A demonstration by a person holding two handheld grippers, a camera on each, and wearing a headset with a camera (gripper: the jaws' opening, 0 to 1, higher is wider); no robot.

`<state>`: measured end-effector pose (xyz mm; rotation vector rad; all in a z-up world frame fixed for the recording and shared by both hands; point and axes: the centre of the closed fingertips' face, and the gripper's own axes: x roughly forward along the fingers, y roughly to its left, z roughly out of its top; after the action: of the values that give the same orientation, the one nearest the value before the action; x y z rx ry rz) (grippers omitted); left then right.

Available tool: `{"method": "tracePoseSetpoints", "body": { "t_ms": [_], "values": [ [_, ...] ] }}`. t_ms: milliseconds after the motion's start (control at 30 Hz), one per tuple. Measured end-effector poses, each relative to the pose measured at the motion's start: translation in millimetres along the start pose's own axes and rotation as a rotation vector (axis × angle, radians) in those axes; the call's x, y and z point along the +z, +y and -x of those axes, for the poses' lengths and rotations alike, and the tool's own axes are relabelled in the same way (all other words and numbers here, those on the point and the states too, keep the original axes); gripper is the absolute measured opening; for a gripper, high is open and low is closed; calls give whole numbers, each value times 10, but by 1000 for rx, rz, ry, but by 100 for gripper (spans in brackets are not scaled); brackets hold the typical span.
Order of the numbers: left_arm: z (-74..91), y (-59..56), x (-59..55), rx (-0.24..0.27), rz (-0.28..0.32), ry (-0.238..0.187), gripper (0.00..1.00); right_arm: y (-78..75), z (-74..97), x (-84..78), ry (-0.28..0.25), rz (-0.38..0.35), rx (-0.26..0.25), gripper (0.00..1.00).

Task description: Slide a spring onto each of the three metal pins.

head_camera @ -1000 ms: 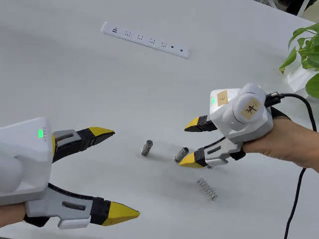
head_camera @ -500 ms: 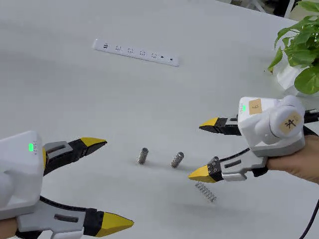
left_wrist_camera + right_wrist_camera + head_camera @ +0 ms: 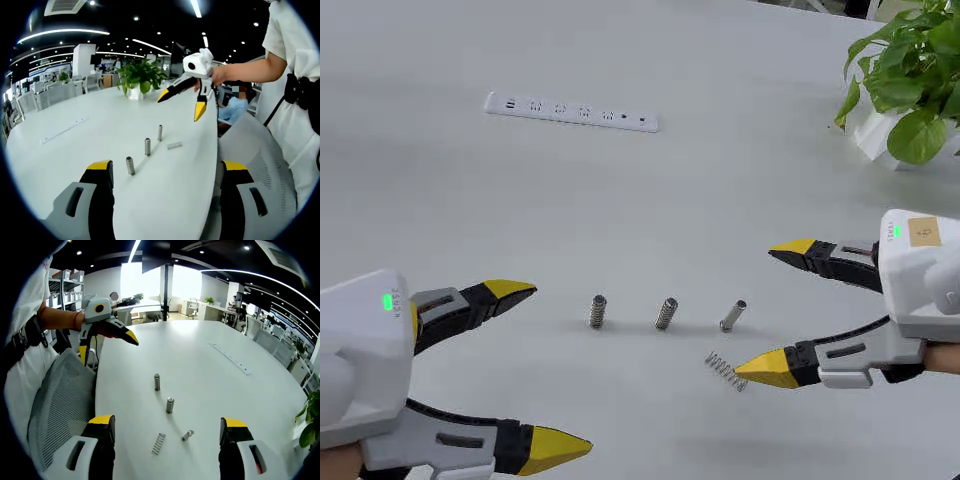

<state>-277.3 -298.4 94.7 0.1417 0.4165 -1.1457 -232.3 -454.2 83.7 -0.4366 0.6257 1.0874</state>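
both grippers have their jaws spread wide. the left gripper [image 3: 548, 367] sits to the left of the middle pin [image 3: 666, 313] and nearer the person, its yellow tips pointing right, toward the pin. the right gripper [image 3: 758, 311] is on the pin's right side, its tips aimed left at it. in the left gripper view the right gripper is held raised, with a bare forearm [image 3: 250, 65] stretched out behind it.

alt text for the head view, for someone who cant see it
Three metal pins stand in a row on a white table: the left pin and middle pin carry springs, the right pin is bare, and a loose spring lies near it. The left hand-held gripper and right hand-held gripper flank the row, both open.
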Motion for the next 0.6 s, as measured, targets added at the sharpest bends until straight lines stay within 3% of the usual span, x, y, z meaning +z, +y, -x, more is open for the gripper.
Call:
{"method": "tracePoseSetpoints", "body": {
  "t_ms": [267, 367, 433, 600],
  "values": [
    [-178, -119, 16, -46, -65, 63, 80, 67, 152, -197, -23, -50, -29, 88],
    [-285, -167, 44, -67, -93, 82, 76, 78, 205, -269, -39, -74, -38, 89],
    [-368, -197, 24, -86, -110, 118, 73, 83, 238, -322, -48, -92, -43, 89],
    [-607, -252, 67, -118, -155, 145, 68, 85, 322, -454, -57, -117, -57, 89]
  ]
}}
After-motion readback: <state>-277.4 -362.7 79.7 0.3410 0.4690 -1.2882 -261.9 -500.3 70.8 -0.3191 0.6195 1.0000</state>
